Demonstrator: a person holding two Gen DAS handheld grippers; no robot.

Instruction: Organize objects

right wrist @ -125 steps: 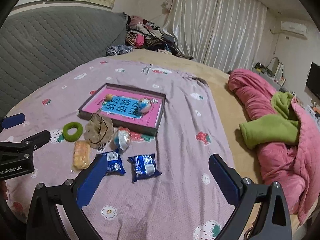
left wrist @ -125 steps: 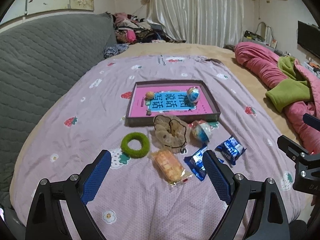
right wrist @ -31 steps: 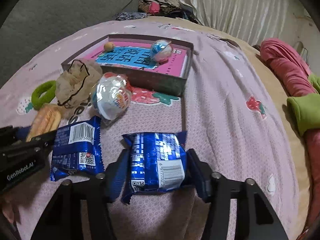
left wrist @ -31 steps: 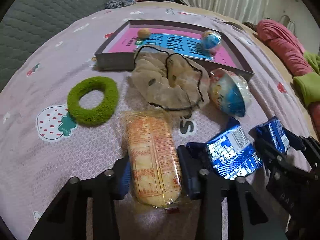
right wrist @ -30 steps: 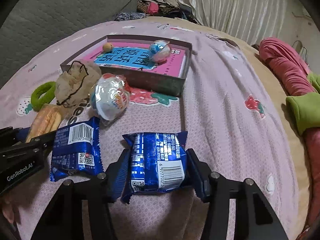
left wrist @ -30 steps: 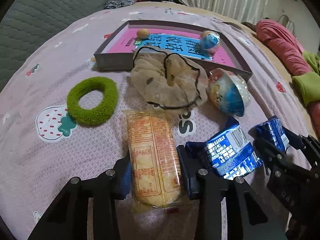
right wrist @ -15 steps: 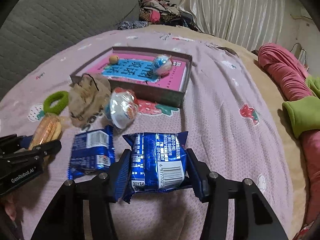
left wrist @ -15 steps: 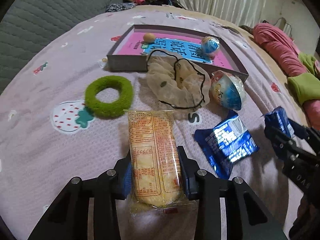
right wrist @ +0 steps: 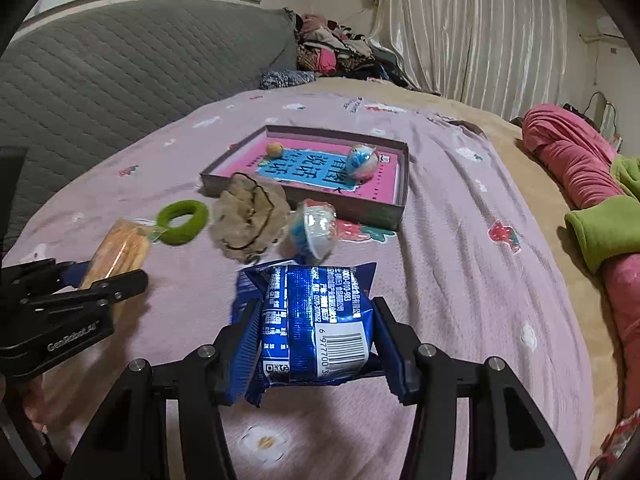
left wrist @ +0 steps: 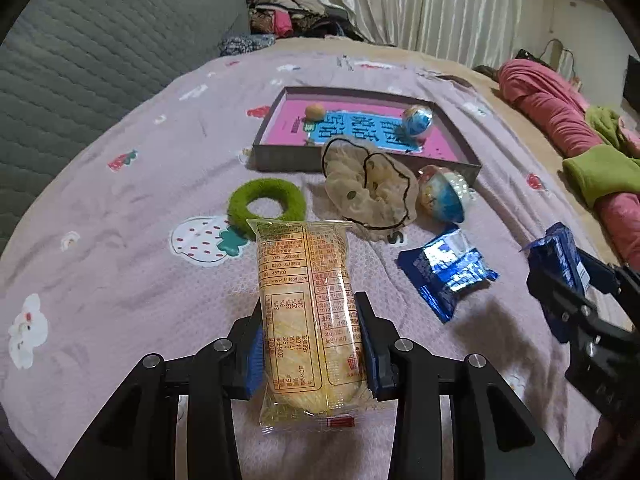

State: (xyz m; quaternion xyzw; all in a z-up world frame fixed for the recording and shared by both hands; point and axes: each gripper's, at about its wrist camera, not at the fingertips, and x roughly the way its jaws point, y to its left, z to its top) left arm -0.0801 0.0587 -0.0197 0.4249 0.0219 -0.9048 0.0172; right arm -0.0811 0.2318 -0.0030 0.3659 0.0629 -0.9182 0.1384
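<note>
Both snack packs now ride clear of the lilac strawberry-print bedspread [left wrist: 120, 208]; a second ago each lay flat on it between closed jaws, and four seconds ago both grippers hung empty and wide above the pile.

Shallow grey cardboard box with pink-and-blue printed floor [left wrist: 456, 140]: sits toward the far middle of the bedspread. Holds two items already, a blue-and-white foil-wrapped egg [left wrist: 417, 120] near its right wall and a small orange ball [left wrist: 315, 111] near its far left corner.

Left gripper [left wrist: 312, 344]: clamped on the long clear-wrapped yellow cracker pack [left wrist: 308, 300], gripped at its near half, far end pointing at the box.

Right gripper [right wrist: 316, 340]: clamped on a shiny blue foil biscuit packet [right wrist: 320, 316], barcode side up.

Lying on the bedspread in front of the box's near wall:
- beige mesh hair net with black elastic [left wrist: 368, 188]
- green fuzzy ring [left wrist: 266, 202]
- second blue foil biscuit packet [left wrist: 446, 268]
- second foil-wrapped egg, blue and orange [left wrist: 442, 196]

Progress estimate: two items boxed, two in transit, four untouched. Roughly a quarter done, assuming the box is the destination.
</note>
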